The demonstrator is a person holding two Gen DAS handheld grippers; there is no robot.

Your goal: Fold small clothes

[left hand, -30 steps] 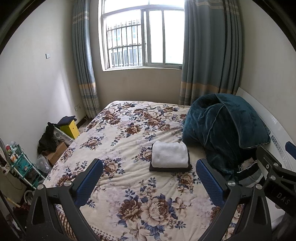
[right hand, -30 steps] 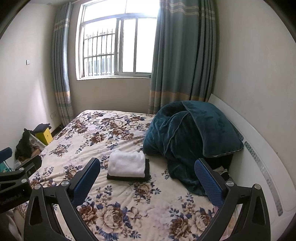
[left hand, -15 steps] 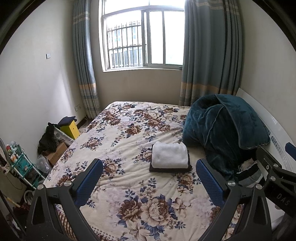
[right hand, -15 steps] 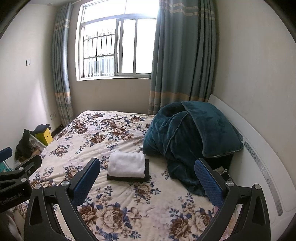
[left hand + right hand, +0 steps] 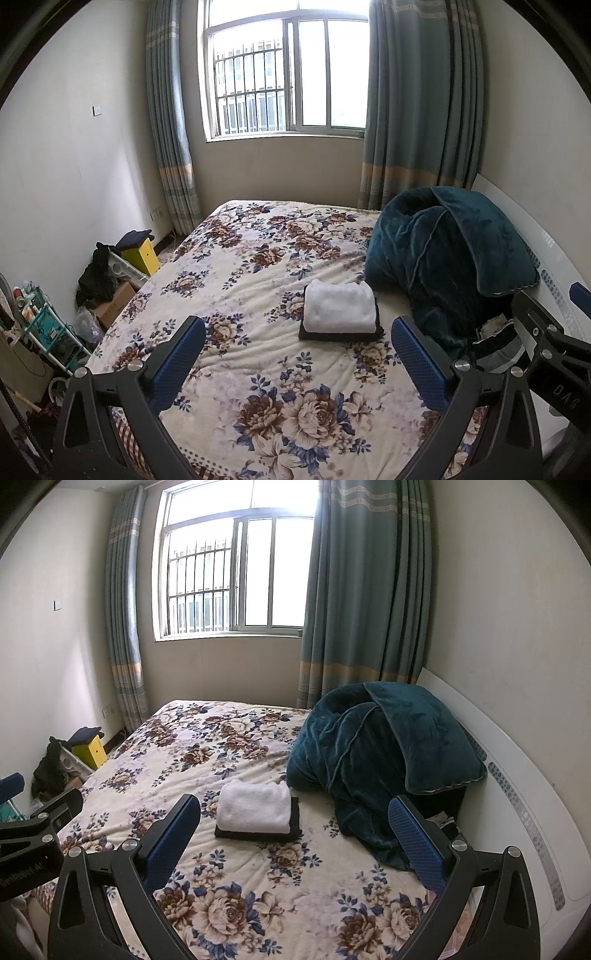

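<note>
A folded white cloth (image 5: 339, 309) (image 5: 255, 810) lies on top of a folded black garment (image 5: 341, 335) (image 5: 258, 833), stacked on the floral bedspread (image 5: 258, 258) (image 5: 207, 738). My left gripper (image 5: 298, 338) is open, held above the near part of the bed with nothing between its blue pads. My right gripper (image 5: 293, 814) is also open and empty, beside the left one. Both hover short of the stack, well apart from it. The right gripper's body (image 5: 546, 350) shows at the right edge of the left wrist view.
A heap of teal blanket (image 5: 443, 266) (image 5: 376, 753) fills the right side of the bed against the white headboard (image 5: 517, 775). A striped item (image 5: 498, 347) lies below it. On the floor at left stand a yellow box (image 5: 142, 254), dark clothes and a teal rack (image 5: 40, 321).
</note>
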